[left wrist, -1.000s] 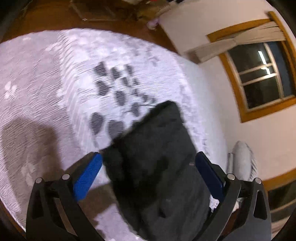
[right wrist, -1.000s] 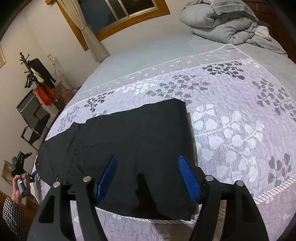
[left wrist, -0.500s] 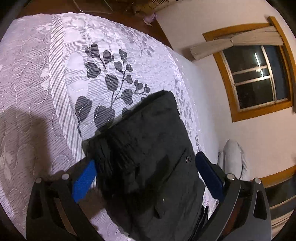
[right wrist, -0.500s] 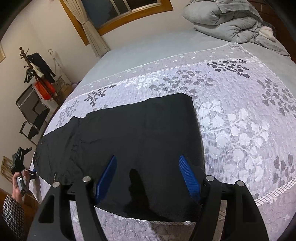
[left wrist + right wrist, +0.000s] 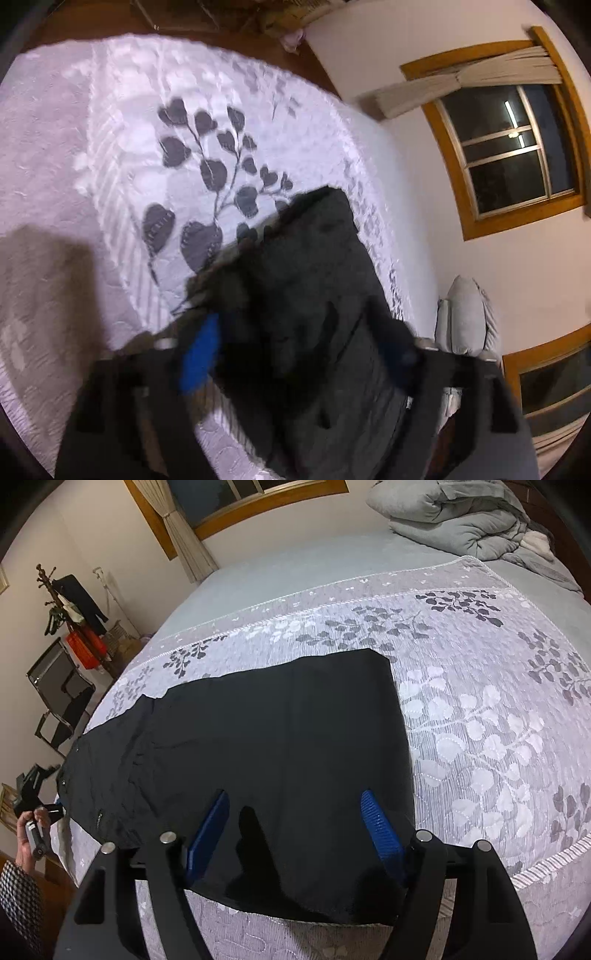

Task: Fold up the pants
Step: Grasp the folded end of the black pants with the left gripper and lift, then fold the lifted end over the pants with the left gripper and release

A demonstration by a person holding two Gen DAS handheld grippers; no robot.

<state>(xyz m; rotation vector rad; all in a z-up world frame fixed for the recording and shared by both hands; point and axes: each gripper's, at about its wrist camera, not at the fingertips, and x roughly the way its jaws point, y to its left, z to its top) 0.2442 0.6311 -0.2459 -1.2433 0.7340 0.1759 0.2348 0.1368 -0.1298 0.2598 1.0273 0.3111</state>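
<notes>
The black pants [image 5: 266,731] are spread on the bed [image 5: 480,709]. A grey duvet [image 5: 461,517] is seen at upper right, a coat rack [image 5: 70,602] at left. The left gripper [image 5: 299,354] is closing around the waist end, not yet clenched; the right gripper [image 5: 295,830] is opening, released, above the leg end.

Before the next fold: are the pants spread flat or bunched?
Mostly flat: the pants lie long across the bed, slightly wrinkled toward the waist end.

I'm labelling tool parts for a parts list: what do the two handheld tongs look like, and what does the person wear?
Both tongs have black angular frames, silver pivot bolts and ribbed blue pads. The left view is blurred. The person's sleeve is black-and-white checked.
</notes>
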